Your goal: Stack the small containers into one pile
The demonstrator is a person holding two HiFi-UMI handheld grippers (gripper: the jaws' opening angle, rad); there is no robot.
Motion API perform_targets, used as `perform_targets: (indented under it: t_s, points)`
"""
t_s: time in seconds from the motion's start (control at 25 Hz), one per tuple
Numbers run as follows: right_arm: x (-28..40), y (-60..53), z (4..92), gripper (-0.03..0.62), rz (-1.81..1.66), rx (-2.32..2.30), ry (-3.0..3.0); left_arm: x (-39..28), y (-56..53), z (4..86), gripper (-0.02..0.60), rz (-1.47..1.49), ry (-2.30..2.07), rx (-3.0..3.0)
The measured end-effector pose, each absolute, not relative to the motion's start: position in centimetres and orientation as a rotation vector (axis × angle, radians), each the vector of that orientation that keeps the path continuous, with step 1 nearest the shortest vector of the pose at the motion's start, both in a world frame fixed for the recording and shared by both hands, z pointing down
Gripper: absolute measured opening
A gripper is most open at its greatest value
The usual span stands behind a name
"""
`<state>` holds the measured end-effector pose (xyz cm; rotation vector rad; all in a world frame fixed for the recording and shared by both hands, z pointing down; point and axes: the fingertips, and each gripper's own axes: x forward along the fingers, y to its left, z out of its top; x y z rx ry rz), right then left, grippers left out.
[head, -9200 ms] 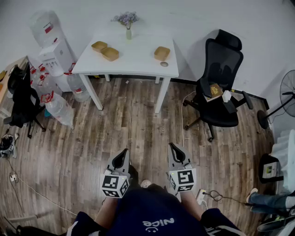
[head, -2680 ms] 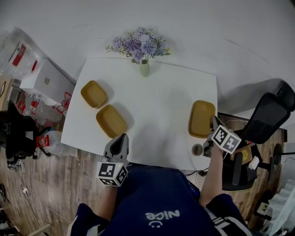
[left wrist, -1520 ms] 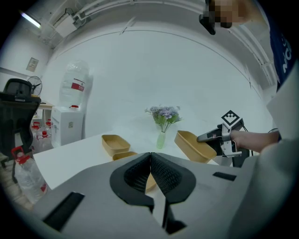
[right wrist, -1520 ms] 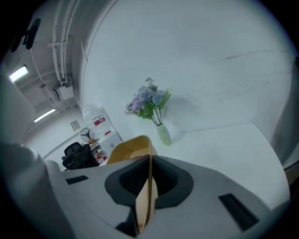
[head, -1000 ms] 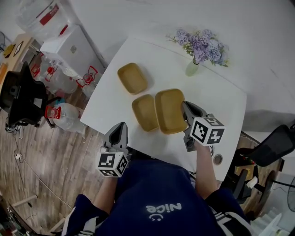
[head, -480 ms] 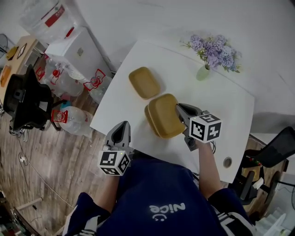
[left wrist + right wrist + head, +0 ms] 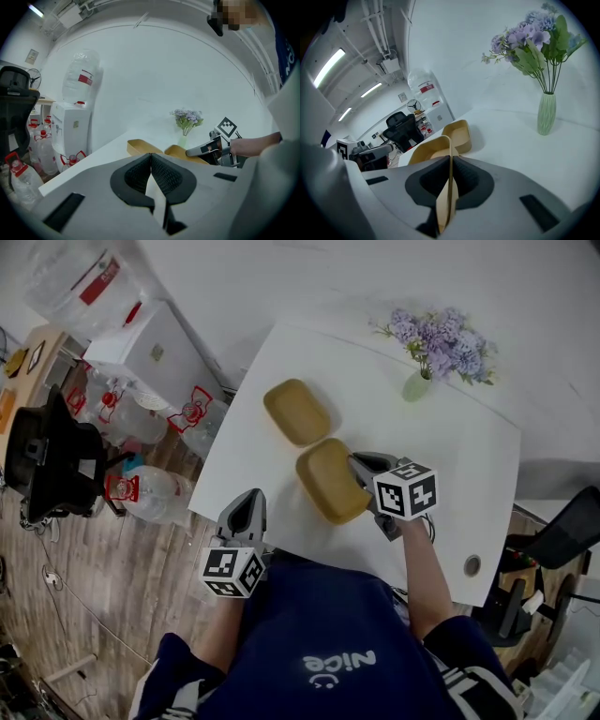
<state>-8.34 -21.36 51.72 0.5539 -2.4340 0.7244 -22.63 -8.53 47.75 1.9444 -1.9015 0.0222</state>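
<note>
My right gripper [image 7: 361,472] is clamped on the near wall of a tan container [image 7: 325,484]; in the right gripper view the thin rim runs straight up between the closed pads [image 7: 461,176], pinched from both sides. The container is a shallow, rounded-corner rectangular tray in a matte mustard tan, with a plain empty inside and a slightly flared lip. It is over the near-left part of the white table [image 7: 450,460], tilted a little toward me, and I cannot tell whether its base touches the tabletop or whether anything lies under it. A second tan container [image 7: 296,412] of the same shape and colour rests flat on the table just beyond it, toward the left edge, their corners close together. My left gripper [image 7: 247,510] hangs off the near table edge with its jaws pressed together and nothing between them, as the left gripper view shows. A pale green vase [image 7: 416,386] of purple flowers [image 7: 442,334] stands at the far side of the table, well apart from both trays.
</note>
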Motion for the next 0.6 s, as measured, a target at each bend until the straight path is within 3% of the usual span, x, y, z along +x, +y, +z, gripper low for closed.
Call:
perform_targets:
  t_s: [0.6]
  points:
    - [-8.3,-21.0,54.8,0.055,0.797,0.513,-2.307,-24.2,-10.6,48.8,0.020,0.037,-1.843,1.968]
